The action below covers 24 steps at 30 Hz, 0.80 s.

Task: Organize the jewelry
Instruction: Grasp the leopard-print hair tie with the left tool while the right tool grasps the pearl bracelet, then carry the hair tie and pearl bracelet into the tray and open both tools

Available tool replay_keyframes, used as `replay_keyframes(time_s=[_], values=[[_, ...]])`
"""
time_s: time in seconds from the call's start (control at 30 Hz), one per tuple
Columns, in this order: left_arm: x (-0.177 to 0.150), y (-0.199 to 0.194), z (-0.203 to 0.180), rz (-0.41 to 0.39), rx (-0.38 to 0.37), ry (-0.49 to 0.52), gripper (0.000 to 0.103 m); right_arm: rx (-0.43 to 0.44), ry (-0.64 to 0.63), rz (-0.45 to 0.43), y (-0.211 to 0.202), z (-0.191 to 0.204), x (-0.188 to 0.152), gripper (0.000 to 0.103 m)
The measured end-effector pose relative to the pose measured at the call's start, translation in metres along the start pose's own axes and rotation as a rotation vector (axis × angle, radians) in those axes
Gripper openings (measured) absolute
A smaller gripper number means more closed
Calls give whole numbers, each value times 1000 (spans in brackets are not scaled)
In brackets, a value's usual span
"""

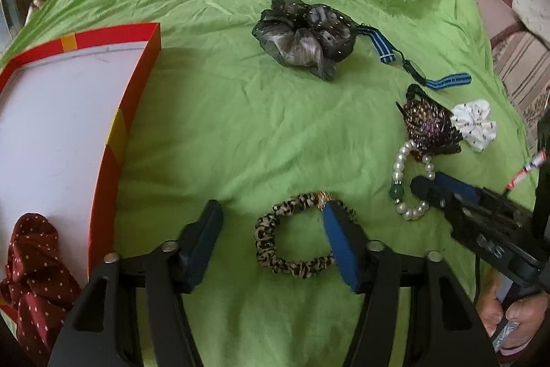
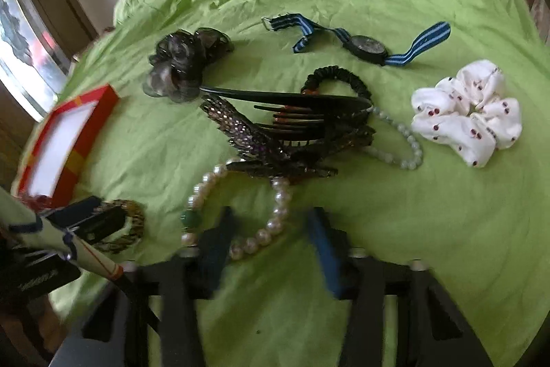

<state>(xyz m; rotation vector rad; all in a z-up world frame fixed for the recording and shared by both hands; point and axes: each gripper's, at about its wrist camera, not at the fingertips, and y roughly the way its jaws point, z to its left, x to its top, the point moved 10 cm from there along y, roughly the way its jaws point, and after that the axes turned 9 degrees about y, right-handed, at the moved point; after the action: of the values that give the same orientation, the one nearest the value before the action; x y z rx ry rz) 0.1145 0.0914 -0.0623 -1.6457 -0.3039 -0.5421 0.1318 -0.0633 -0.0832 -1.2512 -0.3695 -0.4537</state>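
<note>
A leopard-print scrunchie [image 1: 275, 241] lies on the green sheet between the fingers of my open left gripper [image 1: 271, 212]; the right finger rests over its edge. It also shows in the right wrist view [image 2: 132, 222]. A pearl bracelet [image 2: 271, 222] with a green bead lies between the fingers of my open right gripper [image 2: 271, 222], which also shows in the left wrist view [image 1: 426, 186]. A red box [image 1: 51, 133] with a white inside holds a dark red dotted scrunchie [image 1: 31, 270] at the left.
On the sheet lie a grey-black scrunchie [image 1: 304, 38], a blue-striped watch [image 2: 366, 45], a sequined hair claw [image 2: 275, 140], a white dotted scrunchie [image 2: 467, 116], a pale bead bracelet [image 2: 409, 147] and a thin black scrunchie [image 2: 338, 74].
</note>
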Motion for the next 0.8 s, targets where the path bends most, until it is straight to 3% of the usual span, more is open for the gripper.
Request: replay_keyframes(time_s=[0.03, 0.07, 0.27, 0.5, 0.67, 0.8], values=[[-3, 0, -4, 5, 7, 17, 22, -3, -5, -4, 0, -1, 1, 26], [-6, 0, -7, 13, 8, 29, 9, -2, -6, -6, -1, 0, 0, 14], [-14, -26, -24, -10, -57, 13, 7, 49, 33, 14, -26, 3, -9, 11], [-14, -104, -28, -123, -97, -6, 7, 94, 40, -25, -80, 15, -17, 10], [-19, -151, -5, -190, -101, -52, 7, 136, 50, -35, -109, 32, -21, 11], [-23, -170, 34, -223, -54, -110, 7, 148, 20, -37, -124, 55, -25, 10]])
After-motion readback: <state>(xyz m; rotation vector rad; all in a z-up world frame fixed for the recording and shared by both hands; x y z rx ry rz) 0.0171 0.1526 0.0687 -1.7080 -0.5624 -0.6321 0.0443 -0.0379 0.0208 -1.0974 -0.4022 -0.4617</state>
